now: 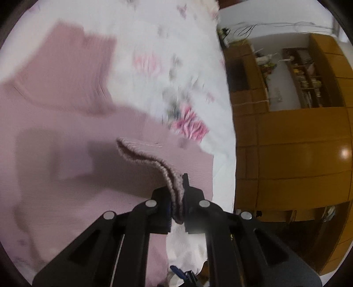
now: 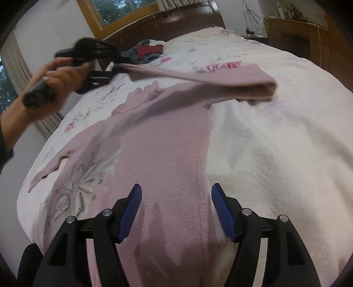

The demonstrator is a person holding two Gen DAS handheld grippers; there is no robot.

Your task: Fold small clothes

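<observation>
A pink knitted sweater lies spread on a white bed cover with a flower print. My left gripper is shut on the ribbed cuff of one sleeve. In the right wrist view that gripper is held by a hand at the far left, and the sleeve stretches from it across the sweater's top, doubled back at the right. My right gripper stands open just above the sweater's near body, its blue pads on either side of a seam.
A small heap of dark, red and grey clothes lies at the far end of the bed by the headboard. Wooden cabinets and shelves stand past the bed's right edge. A window is behind the headboard.
</observation>
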